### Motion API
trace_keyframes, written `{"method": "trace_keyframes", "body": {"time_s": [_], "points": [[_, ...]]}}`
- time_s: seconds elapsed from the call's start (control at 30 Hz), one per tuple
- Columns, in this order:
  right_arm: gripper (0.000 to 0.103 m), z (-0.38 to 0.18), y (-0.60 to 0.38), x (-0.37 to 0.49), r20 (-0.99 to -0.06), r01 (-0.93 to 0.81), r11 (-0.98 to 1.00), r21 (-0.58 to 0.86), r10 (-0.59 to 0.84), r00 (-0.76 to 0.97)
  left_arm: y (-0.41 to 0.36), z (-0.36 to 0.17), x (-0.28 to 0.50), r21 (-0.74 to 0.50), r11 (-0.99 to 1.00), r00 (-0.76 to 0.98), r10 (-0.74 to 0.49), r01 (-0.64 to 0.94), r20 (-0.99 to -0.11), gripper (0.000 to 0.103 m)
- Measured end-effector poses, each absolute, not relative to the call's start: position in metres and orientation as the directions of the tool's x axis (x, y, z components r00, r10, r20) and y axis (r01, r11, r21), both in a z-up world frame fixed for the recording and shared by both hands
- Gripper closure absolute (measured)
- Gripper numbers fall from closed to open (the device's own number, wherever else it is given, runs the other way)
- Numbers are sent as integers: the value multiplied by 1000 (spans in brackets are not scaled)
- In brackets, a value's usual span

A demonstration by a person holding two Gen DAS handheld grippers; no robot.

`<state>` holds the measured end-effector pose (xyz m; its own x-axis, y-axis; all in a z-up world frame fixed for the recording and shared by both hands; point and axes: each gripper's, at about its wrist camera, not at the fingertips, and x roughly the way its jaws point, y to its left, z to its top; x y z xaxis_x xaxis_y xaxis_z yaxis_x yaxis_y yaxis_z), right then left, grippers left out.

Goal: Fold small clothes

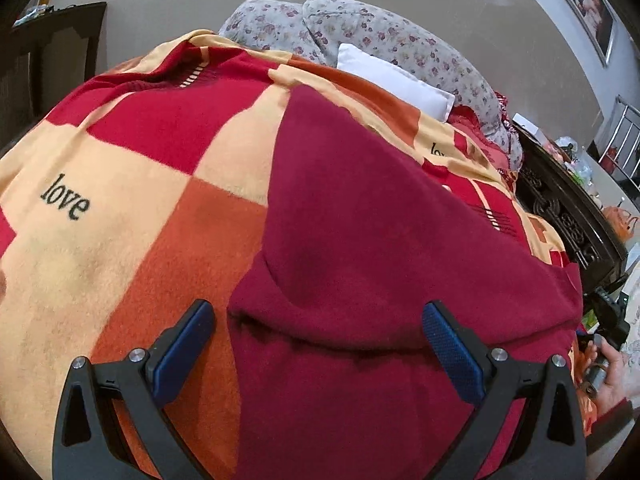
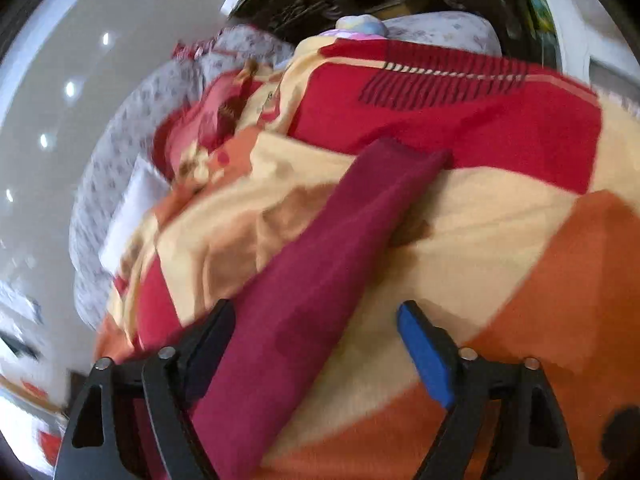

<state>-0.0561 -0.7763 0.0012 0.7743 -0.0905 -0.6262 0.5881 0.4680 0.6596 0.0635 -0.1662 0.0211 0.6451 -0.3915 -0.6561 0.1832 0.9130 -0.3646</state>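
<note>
A dark maroon fleece garment (image 1: 380, 220) lies spread on a checked red, orange and cream blanket (image 1: 120, 200), with a fold running across it near my fingers. My left gripper (image 1: 318, 310) hovers over that fold, open wide, with nothing pinched. In the right wrist view a long narrow strip of the same maroon garment (image 2: 340, 248) runs diagonally over the blanket (image 2: 500, 220). It passes between the fingers of my right gripper (image 2: 316, 308), close against the left finger. The blue pad (image 2: 424, 352) on the right stands clear of the cloth, so this gripper is open.
Floral grey pillows (image 1: 380, 32) and a white pillow (image 1: 392, 80) lie at the bed's far end. Dark carved furniture (image 1: 560, 208) borders the bed on the right, and a dark table (image 1: 52, 60) stands at the left. A hand (image 1: 604, 368) grips a handle at the right edge.
</note>
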Motion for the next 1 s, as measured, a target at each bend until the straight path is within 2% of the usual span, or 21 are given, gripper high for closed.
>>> {"method": "trace_keyframes", "body": {"time_s": [0.03, 0.07, 0.1, 0.3, 0.4, 0.5, 0.63, 0.73, 0.77, 0.8, 0.87, 0.93, 1.0], "points": [[57, 1, -779, -54, -601, 561, 482, 673, -85, 794, -166, 21, 64, -365, 912, 646, -394, 187, -654, 0], [94, 2, -780, -51, -586, 531, 500, 684, -57, 808, -165, 21, 65, -369, 910, 644, -399, 190, -653, 0], [95, 5, -780, -50, -573, 508, 509, 695, -36, 819, -164, 21, 65, -375, 907, 643, -405, 191, -650, 0], [95, 81, -743, -69, -444, 354, 663, 659, -38, 895, -140, 36, 61, -391, 908, 709, -376, 153, -596, 0], [95, 134, -691, -74, -363, 206, 758, 619, 44, 931, -125, 41, 60, -378, 919, 743, -329, 111, -583, 0], [95, 172, -619, -67, -324, 36, 825, 564, 181, 929, -108, 41, 63, -437, 896, 743, -345, 79, -574, 0], [95, 174, -504, -31, -383, -171, 858, 484, 383, 841, -94, 42, 66, -520, 850, 740, -401, 81, -540, 0], [91, 138, -429, -3, -496, -246, 883, 401, 435, 752, -88, 39, 68, -574, 813, 731, -450, 97, -514, 0], [80, 119, -405, 8, -557, -255, 889, 381, 441, 704, -87, 38, 70, -586, 804, 724, -463, 101, -511, 0], [66, 99, -388, 18, -616, -245, 892, 380, 442, 652, -88, 38, 70, -590, 801, 721, -468, 102, -510, 0], [62, 71, -372, 28, -678, -228, 887, 402, 455, 578, -89, 37, 69, -594, 797, 716, -478, 109, -508, 0], [62, 64, -375, 21, -674, -229, 888, 398, 453, 584, -92, 38, 68, -598, 791, 713, -494, 130, -498, 0], [52, 69, -381, 11, -658, -228, 888, 399, 450, 604, -97, 40, 66, -596, 789, 710, -507, 152, -490, 0]]}}
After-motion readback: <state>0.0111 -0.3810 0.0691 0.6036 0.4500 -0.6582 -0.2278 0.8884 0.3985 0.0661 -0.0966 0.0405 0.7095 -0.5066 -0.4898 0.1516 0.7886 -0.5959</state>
